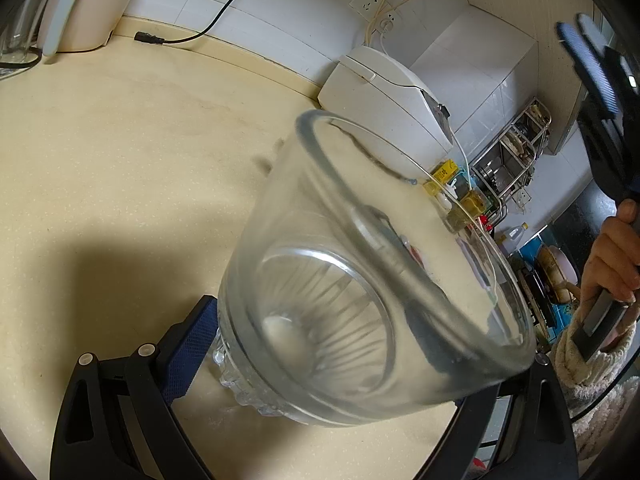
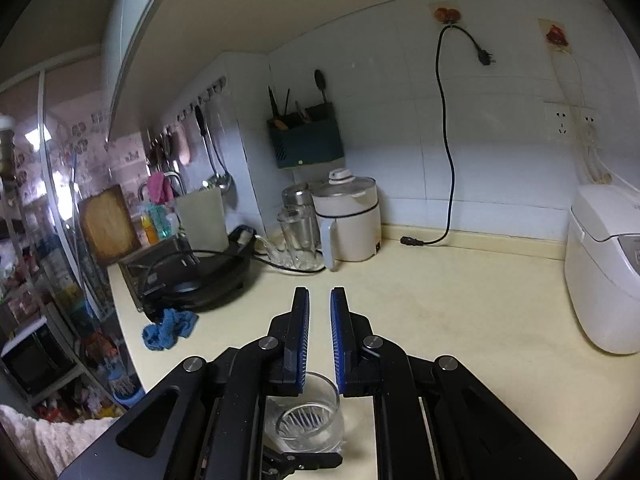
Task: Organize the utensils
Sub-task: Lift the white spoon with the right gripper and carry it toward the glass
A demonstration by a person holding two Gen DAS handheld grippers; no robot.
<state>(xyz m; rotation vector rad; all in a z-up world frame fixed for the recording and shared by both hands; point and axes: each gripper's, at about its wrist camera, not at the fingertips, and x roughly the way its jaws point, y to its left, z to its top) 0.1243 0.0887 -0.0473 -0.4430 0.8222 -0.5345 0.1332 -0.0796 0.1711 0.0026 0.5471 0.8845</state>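
Note:
My left gripper (image 1: 320,360) is shut on a clear drinking glass (image 1: 360,280) with a ribbed base and holds it tilted above the cream countertop (image 1: 120,152). The same glass shows in the right wrist view (image 2: 310,416), low between my right gripper's arms. My right gripper (image 2: 319,300) is nearly closed and empty, raised above the counter. It also shows at the far right of the left wrist view (image 1: 588,64), held by a hand.
A white rice cooker (image 1: 388,100) stands at the back right. A white kettle (image 2: 352,224), glass jars (image 2: 298,232), a black pan (image 2: 208,272) and a blue cloth (image 2: 168,328) sit at the far left. A wall utensil holder (image 2: 306,140) hangs above.

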